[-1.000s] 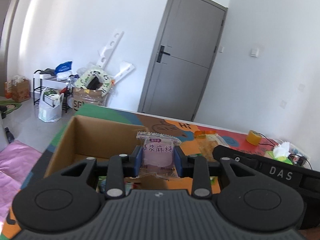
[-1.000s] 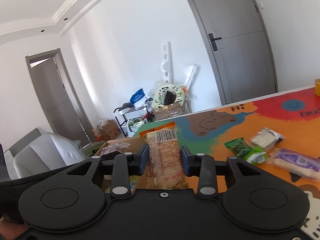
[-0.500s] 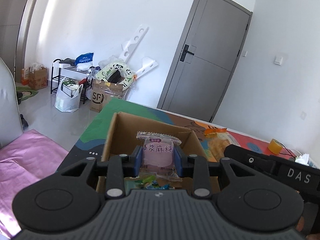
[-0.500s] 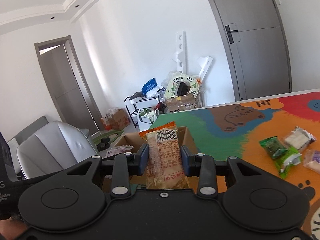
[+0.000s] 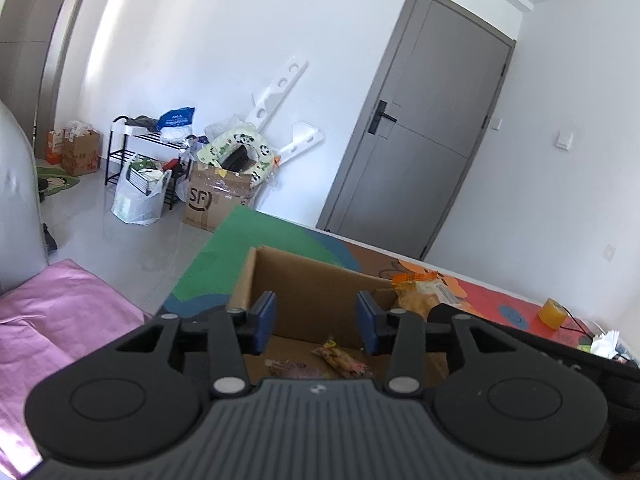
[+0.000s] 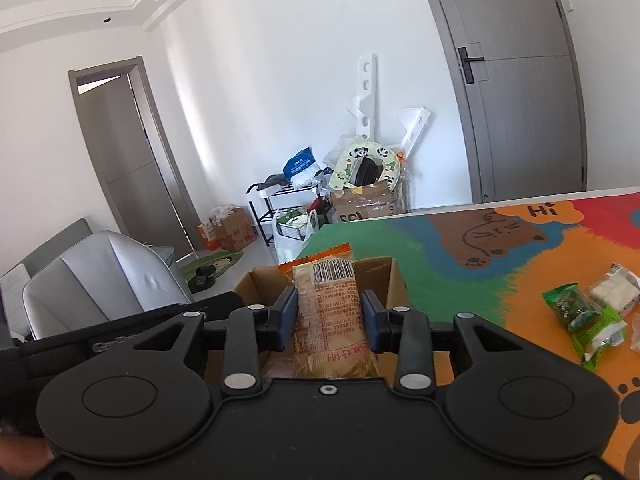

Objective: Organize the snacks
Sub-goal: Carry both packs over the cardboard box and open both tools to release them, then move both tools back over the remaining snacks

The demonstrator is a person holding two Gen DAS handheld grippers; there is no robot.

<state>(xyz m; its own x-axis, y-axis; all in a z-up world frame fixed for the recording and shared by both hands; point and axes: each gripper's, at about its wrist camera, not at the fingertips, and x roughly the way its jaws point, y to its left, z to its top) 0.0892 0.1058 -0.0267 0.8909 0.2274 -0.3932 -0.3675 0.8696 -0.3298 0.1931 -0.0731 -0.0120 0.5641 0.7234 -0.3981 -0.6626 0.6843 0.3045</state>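
Orange snack packet [image 6: 330,312]: light, crinkly, crushable; right gripper [image 6: 329,322] fingers clamp its midsection above cardboard box [image 6: 384,276]. Left gripper [image 5: 316,322] fingers wide, empty.

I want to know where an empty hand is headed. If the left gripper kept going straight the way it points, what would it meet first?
Probably the far inner wall of the cardboard box: the open left gripper points into it, above the snacks on its floor. Depth is uncertain.

A grey door [image 5: 420,136] stands beyond a cluttered black rack [image 5: 136,148] and pink cloth [image 5: 60,312].
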